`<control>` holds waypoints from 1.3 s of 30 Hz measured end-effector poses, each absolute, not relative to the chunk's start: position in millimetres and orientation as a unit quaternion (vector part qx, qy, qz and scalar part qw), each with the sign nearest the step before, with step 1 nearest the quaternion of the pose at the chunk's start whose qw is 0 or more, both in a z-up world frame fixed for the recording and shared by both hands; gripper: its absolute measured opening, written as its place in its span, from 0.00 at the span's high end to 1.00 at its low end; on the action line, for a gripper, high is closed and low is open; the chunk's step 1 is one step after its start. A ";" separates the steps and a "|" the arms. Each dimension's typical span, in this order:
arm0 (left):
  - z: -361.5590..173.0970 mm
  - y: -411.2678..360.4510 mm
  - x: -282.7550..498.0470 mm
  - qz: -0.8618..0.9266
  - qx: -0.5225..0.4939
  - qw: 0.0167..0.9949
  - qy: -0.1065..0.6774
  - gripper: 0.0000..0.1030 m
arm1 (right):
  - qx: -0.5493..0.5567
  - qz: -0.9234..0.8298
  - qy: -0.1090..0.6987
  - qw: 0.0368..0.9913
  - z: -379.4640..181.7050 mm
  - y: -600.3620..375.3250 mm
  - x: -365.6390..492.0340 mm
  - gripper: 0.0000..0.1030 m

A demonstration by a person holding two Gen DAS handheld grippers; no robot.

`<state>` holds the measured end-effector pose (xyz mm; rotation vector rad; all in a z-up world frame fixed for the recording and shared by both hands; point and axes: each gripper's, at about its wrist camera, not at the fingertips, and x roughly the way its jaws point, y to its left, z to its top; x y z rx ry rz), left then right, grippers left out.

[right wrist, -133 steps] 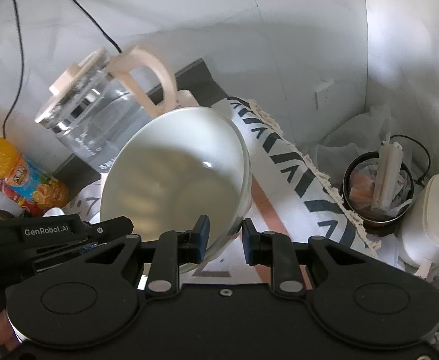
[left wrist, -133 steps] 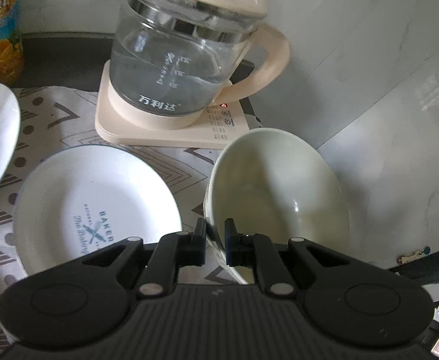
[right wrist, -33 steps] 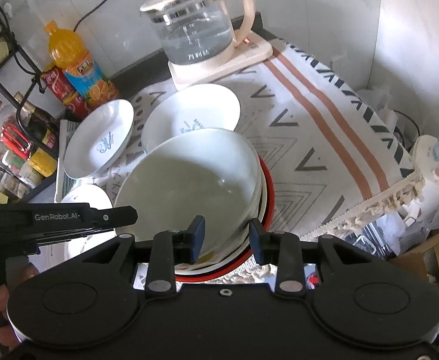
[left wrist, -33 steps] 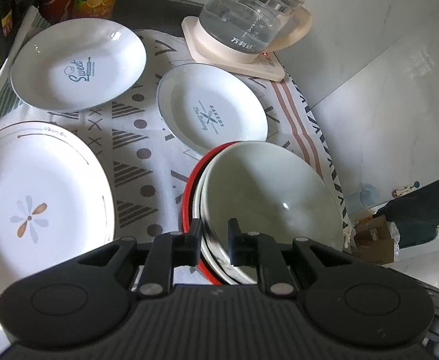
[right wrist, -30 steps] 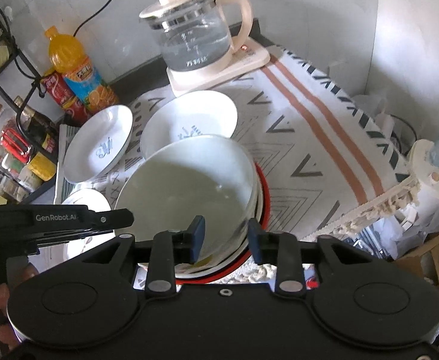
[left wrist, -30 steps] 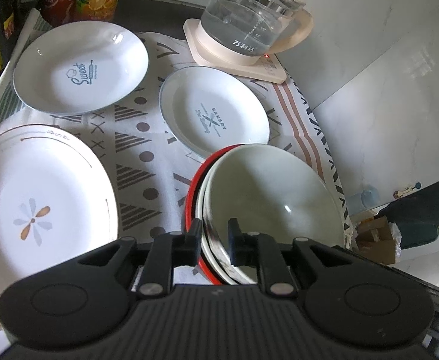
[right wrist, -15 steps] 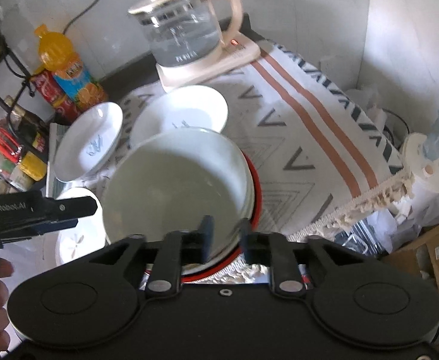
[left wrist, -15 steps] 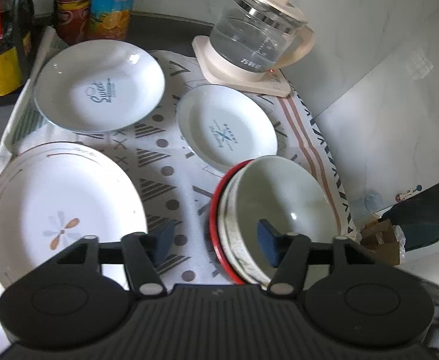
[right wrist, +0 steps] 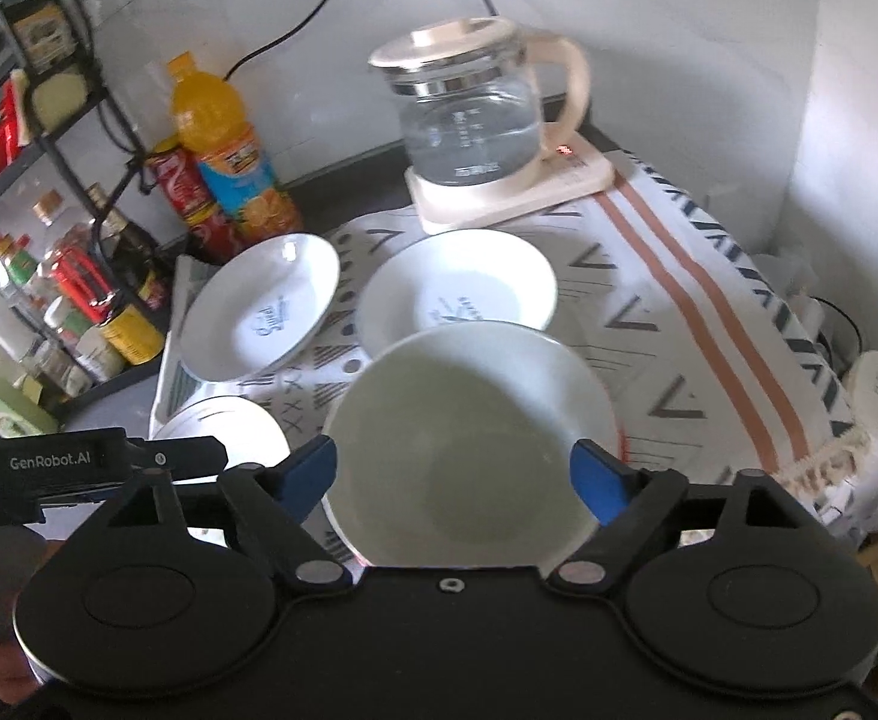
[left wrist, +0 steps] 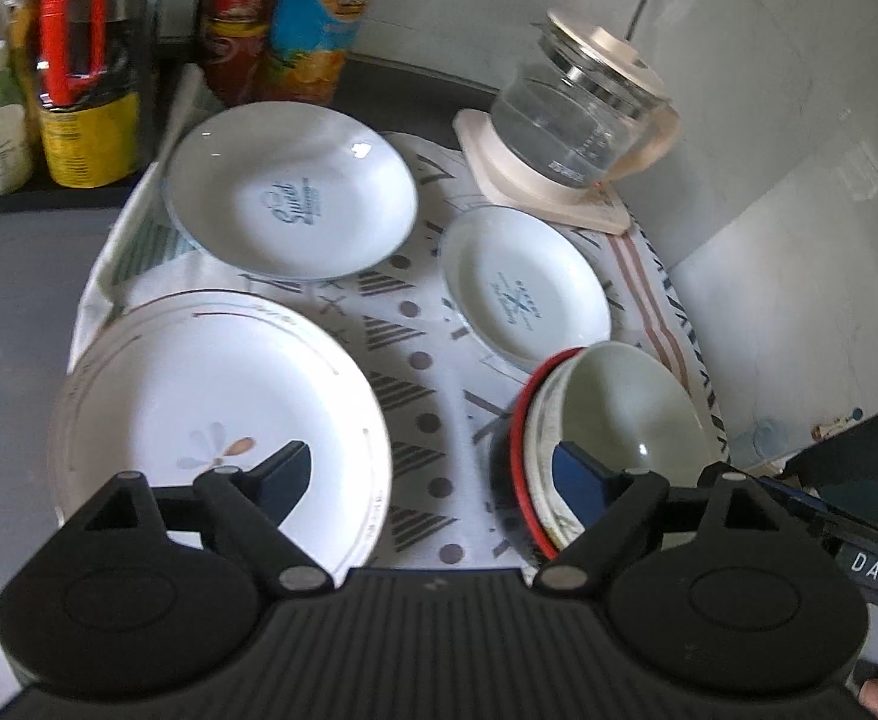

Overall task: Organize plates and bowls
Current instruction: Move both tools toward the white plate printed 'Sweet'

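While the pale green ceramic bowl (right wrist: 469, 420) sits nested atop a stack of bowls with a red rim (left wrist: 520, 456) on the patterned white cloth (left wrist: 415, 372), both the left gripper (left wrist: 433, 480) and the right gripper (right wrist: 454, 474) hover with fingers spread wide, holding nothing. Three white plates lie beside the stack.

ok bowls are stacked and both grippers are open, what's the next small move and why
Probably swing the left gripper toward the small plate next to the bowl stack. Both grippers stand open and empty, the pale bowl sits nested in the red-rimmed stack, and three plates lie apart on the cloth. The small plate is the nearest loose one to begin stacking.
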<state>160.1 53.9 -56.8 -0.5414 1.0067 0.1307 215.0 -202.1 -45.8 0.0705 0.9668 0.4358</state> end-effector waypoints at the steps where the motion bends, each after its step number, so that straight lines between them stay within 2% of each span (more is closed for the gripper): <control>1: -56.3 57.2 157.4 0.065 -0.258 0.839 0.474 0.16 | 0.031 0.209 0.461 0.862 -45.3 -198.0 215.6 0.09; 12: -47.9 89.7 124.9 0.109 -0.280 0.842 0.448 0.15 | 0.010 0.259 0.453 0.853 -39.8 -156.3 215.1 0.00; 16: -44.5 96.5 114.3 0.126 -0.276 0.843 0.443 0.12 | -0.002 0.283 0.449 0.848 -37.7 -140.3 213.1 0.00; 34: -55.7 141.3 80.2 0.197 -0.314 0.817 0.441 0.11 | -0.043 0.343 0.458 0.819 -43.0 -74.7 208.8 0.00; 37: -58.5 145.8 82.4 0.206 -0.315 0.816 0.438 0.12 | -0.050 0.349 0.457 0.816 -46.2 -66.4 213.1 0.03; 39: -59.8 149.0 85.0 0.209 -0.316 0.818 0.432 0.12 | -0.050 0.352 0.461 0.813 -48.5 -61.6 217.3 0.13</control>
